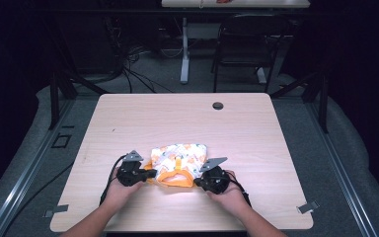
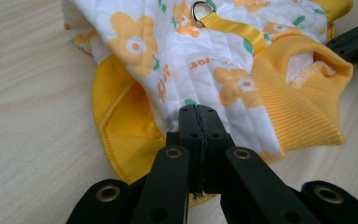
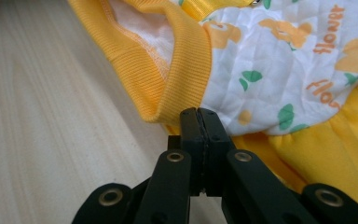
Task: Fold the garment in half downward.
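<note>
Both grippers are clamped on the small flower-print garment (image 1: 178, 165), which lies on the table (image 1: 256, 133) near the front edge: left gripper (image 1: 147, 174) and right gripper (image 1: 199, 180), 1 per side. Looks like a grasp-for-folding step; next move needs both lifting together. The left gripper view adds a metal ring (image 2: 203, 10) on a yellow strap (image 2: 235, 29); the high view gives layout.

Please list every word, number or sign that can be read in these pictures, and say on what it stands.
"flower" – orange letters on the white quilted garment with orange flowers and yellow ribbed trim, read twice in the right gripper view, once in full and once partly hidden by a fold.
More orange lettering on the same garment in the left gripper view is too creased and blurred to read.
In the high view the print is too small to read.
</note>
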`<state>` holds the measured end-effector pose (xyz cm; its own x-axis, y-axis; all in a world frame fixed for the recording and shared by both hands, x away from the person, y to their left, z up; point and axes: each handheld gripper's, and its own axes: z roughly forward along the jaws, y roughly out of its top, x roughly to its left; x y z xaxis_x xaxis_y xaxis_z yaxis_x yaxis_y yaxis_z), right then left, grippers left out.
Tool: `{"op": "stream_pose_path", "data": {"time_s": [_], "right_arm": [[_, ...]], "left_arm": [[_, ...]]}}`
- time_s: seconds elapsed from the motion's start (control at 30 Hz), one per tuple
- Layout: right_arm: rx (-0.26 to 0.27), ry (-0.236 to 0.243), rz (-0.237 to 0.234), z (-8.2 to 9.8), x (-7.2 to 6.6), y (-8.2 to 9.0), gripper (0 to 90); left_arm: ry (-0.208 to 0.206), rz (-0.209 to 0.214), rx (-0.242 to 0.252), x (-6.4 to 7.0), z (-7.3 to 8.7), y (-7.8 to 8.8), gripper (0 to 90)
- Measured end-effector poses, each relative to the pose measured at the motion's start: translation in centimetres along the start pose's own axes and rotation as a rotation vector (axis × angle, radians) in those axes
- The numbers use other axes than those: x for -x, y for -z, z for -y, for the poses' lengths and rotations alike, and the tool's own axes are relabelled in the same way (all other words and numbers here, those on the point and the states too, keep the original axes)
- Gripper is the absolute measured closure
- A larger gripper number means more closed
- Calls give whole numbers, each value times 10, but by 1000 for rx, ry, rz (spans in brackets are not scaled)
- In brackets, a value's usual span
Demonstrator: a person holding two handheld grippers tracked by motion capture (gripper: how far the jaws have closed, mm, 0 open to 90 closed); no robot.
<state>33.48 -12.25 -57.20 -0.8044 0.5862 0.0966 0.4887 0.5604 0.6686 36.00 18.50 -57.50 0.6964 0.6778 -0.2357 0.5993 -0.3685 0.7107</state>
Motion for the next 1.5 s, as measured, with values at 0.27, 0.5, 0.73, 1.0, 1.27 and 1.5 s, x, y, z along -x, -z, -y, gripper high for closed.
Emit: {"op": "stream_pose_path", "data": {"time_s": [0.27,0.5,0.73,1.0,1.27,1.5], "right_arm": [[-5,-12,33,-9,12,-4,900],[3,-41,40,-11,19,-7,900],[-4,-37,53,-15,23,-8,900],[-2,-50,59,-17,27,-8,900],[35,-39,49,-20,23,3,900],[68,-30,48,-20,17,19,900]], "left_arm": [[-1,-36,3,-5,-11,-8,900],[36,-35,24,-11,-13,-12,900],[37,-51,20,-12,-19,-15,900],[41,-58,20,-12,-21,-17,900],[35,-32,51,-5,-24,-7,900],[22,-16,93,1,-27,13,897]]}}
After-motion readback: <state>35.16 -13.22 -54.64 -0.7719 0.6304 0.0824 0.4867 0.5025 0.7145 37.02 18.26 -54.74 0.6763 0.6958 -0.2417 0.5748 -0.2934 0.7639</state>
